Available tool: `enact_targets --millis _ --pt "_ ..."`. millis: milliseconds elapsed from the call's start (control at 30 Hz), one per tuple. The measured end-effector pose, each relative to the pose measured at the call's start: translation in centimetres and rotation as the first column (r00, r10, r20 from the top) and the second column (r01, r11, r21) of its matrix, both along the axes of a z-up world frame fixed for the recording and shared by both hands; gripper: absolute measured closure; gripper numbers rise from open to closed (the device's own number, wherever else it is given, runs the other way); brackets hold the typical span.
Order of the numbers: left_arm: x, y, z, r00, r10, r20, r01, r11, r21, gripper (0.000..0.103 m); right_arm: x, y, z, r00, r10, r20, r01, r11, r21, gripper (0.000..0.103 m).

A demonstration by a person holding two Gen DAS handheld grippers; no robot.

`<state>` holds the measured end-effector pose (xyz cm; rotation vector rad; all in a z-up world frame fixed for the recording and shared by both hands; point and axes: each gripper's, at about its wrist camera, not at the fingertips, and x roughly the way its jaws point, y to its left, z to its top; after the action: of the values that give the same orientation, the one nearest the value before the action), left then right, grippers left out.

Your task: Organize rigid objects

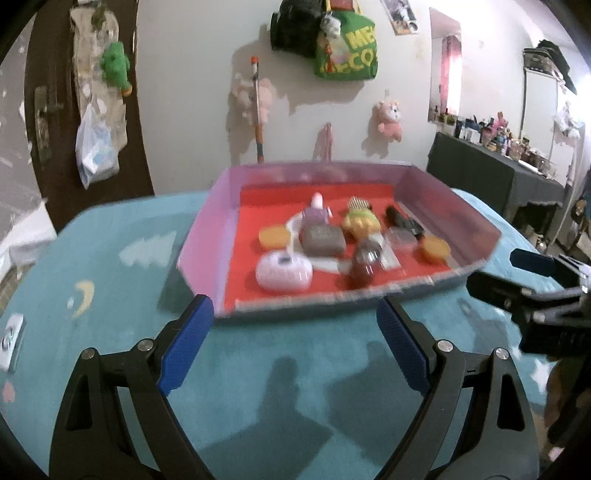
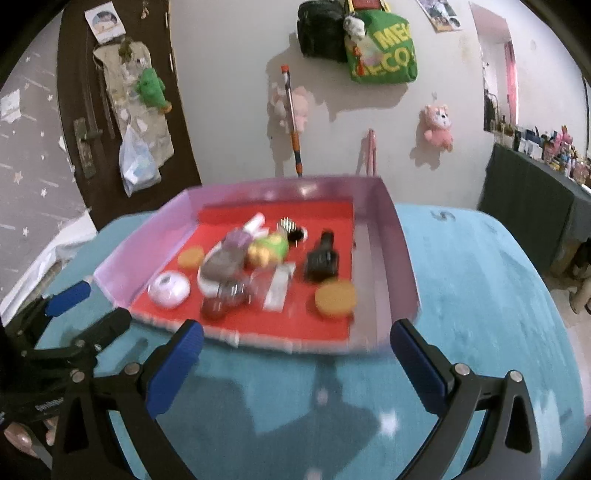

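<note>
On the wall ahead of you, a green bag [image 2: 384,48] hangs at 12 o'clock with a black bag [image 2: 321,31] touching its left side. A pink plush [image 2: 437,125] hangs at about 2 o'clock. The dark door [image 2: 122,110] at 10 o'clock carries a green plush [image 2: 150,88]. The tabletop wears a teal cloth [image 2: 480,295].

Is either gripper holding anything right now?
No, the left gripper and right gripper are both wide open over the blue cloth, short of the tray.

Dim indoor light, motion blur, fisheye edge warp, soft shadows fwd.
</note>
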<state>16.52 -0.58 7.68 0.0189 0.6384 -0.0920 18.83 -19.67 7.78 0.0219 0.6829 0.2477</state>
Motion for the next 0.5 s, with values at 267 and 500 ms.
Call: enact_targets --millis 267,500 --pt "-1.8 -0.2 -3.3 0.983 0.046 -0.175 -0.039 0.998 0.042 0.012 -3.7 1.1 -3.2 0.992 -0.022 -0.127 0.010 0.995 -0.098 0.000" --pt "-1.4 -0.3 -5.4 0.961 0.076 -0.265 -0.070 0.997 0.035 0.008 -3.0 0.1 -4.8 0.971 -0.076 -0.225 0.053 0.993 -0.107 0.000"
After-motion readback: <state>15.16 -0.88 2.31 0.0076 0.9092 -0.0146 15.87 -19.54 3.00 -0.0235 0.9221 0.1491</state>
